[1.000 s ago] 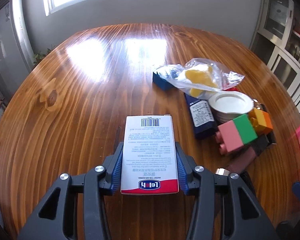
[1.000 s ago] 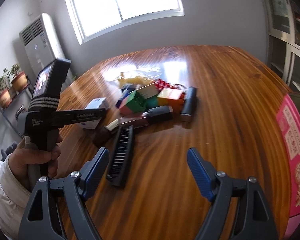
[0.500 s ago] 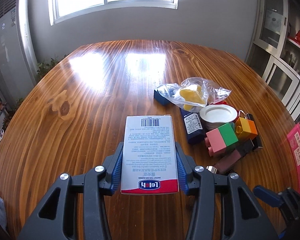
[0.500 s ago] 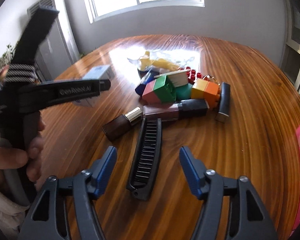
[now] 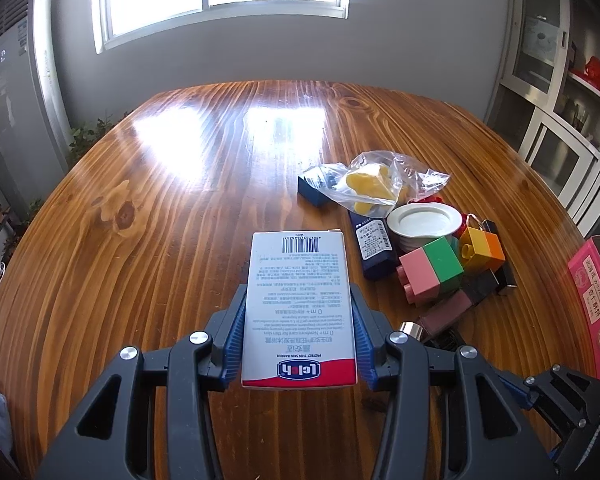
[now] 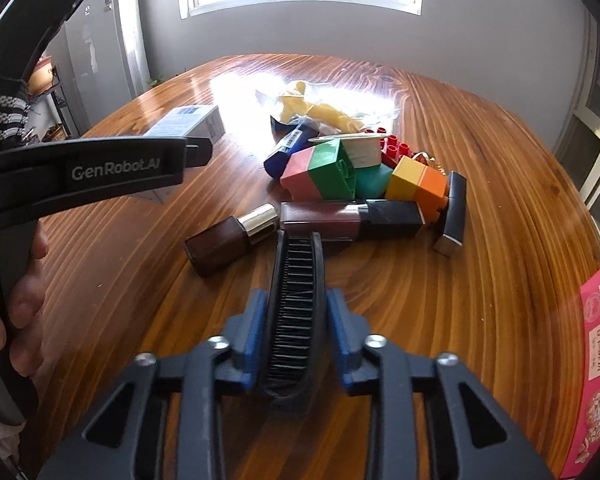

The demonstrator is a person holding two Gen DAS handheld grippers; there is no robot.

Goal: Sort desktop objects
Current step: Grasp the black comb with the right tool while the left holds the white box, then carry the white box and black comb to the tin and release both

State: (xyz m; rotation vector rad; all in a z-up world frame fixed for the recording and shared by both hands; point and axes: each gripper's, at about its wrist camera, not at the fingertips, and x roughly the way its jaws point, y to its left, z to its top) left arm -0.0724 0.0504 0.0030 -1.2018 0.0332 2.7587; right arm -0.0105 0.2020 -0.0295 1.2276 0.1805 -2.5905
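Note:
My left gripper [image 5: 299, 336] is shut on a white box with a red band [image 5: 299, 304] and holds it above the wooden table [image 5: 148, 216]; the box also shows in the right wrist view [image 6: 188, 118]. My right gripper [image 6: 296, 320] has its blue pads on both sides of a black comb [image 6: 296, 292] that lies on the table. Beyond the comb lies a pile: a brown bottle [image 6: 228, 240], a dark red tube [image 6: 324, 220], pink-green [image 6: 320, 176] and yellow-orange blocks [image 6: 418, 184], and a bag of yellow pieces [image 5: 374, 186].
A pink carton [image 6: 596, 364] lies at the table's right edge. A white bowl [image 5: 424, 224] and a dark blue tube [image 5: 372, 246] sit in the pile. A black lipstick case [image 6: 452, 216] lies at the pile's right. Cabinets stand at the right wall.
My left gripper has lifted the white box higher and pulled back. My right gripper has moved forward over the comb and closed its pads against the comb's sides.

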